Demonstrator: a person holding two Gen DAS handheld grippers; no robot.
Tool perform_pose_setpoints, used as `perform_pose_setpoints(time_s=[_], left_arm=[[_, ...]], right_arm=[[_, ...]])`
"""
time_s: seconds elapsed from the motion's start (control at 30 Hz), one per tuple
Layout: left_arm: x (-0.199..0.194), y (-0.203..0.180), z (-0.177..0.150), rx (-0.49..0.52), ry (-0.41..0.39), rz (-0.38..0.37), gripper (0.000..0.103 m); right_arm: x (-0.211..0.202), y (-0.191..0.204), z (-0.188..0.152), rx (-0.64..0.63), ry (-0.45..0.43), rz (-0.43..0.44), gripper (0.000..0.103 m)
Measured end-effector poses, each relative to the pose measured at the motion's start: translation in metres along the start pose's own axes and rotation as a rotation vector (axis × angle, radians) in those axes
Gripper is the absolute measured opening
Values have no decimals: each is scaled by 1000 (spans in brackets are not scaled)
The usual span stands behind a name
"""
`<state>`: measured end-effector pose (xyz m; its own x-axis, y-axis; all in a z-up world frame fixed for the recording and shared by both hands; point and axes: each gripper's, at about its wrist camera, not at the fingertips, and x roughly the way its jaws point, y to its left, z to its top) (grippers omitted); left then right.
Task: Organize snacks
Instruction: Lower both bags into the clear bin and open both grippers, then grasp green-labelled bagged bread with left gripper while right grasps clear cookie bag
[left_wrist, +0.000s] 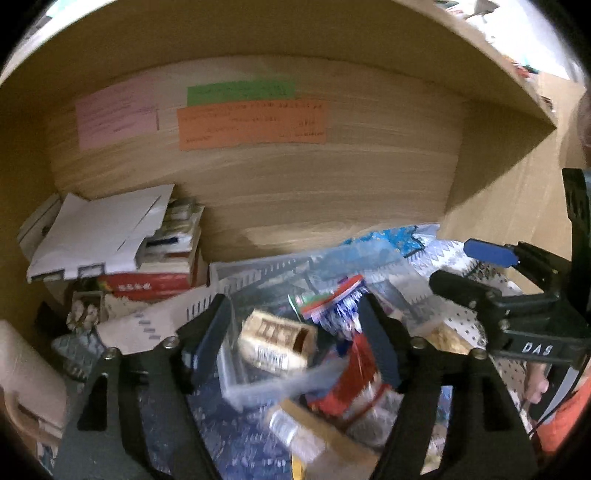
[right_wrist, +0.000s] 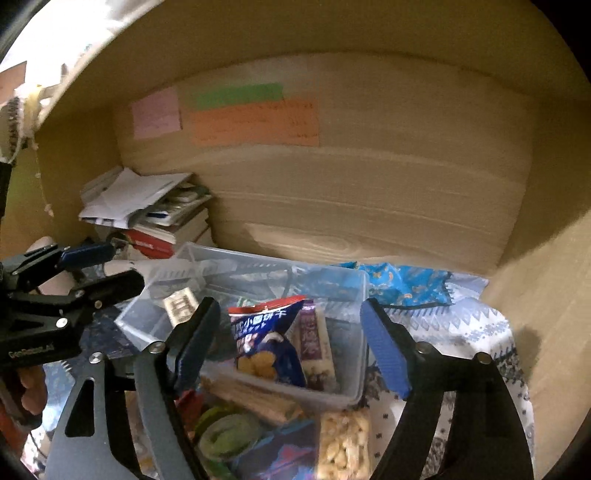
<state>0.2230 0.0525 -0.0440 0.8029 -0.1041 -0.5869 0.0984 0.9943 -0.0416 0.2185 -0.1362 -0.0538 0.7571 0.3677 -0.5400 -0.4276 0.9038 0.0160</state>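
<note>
A wooden shelf (right_wrist: 369, 206) takes up most of both views, and its back wall carries pink, green and orange paper notes (left_wrist: 251, 123) whose handwriting is too blurred to read. On a patterned cloth (right_wrist: 476, 325) sits a clear plastic bin (right_wrist: 354, 280) holding the snacks: a blue and red biscuit bag (right_wrist: 266, 339) printed with white Chinese characters that cannot be made out fully, and beside it a purple and white bar wrapper (right_wrist: 314, 343), also illegible. A small tan box (left_wrist: 277, 341) with brown block lettering lies in the bin; motion blur smears it.

Left of the bin a stack of books and white papers (left_wrist: 110, 240) leans against the wall; a red cover shows white characters, unreadable.

The left gripper (left_wrist: 291, 332) has its jaws spread wide over the bin, holding nothing. The right gripper (right_wrist: 291, 339) likewise stands wide apart, empty; from the left wrist its body reads "DAS". A peanut packet (right_wrist: 345, 443) and a green packet (right_wrist: 229, 435) lie in front of the bin, partly cut off.
</note>
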Motion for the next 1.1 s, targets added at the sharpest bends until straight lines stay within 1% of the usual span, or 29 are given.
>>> perform_pose_setpoints(time_s=[0.03, 0.13, 0.23, 0.33, 0.53, 0.63, 0.73, 0.9, 1.1], left_arm=[[-7, 1, -5, -4, 1, 0, 80], [-23, 4, -18, -17, -11, 6, 90], [-39, 5, -35, -22, -12, 14, 95], [-50, 4, -53, -18, 4, 14, 96], [-58, -4, -87, -16, 37, 4, 97], [-60, -7, -101, -15, 52, 2, 97], [-63, -12, -112, -7, 64, 11, 97], [-59, -26, -128, 5, 99, -27, 97], [-45, -36, -152, 35, 143, -22, 97]], right_arm=[[-5, 1, -3, -2, -4, 2, 78], [-18, 6, -13, -9, -13, 6, 79], [-28, 10, -26, -3, -6, 30, 82], [-31, 16, -39, -5, 13, 48, 82], [-29, 35, -69, -13, 67, 85, 83], [-21, 42, -81, 0, 104, 112, 83], [-9, 48, -93, 1, 147, 101, 83], [-3, 44, -109, 30, 191, 101, 83], [-14, 34, -121, 80, 196, 111, 83]])
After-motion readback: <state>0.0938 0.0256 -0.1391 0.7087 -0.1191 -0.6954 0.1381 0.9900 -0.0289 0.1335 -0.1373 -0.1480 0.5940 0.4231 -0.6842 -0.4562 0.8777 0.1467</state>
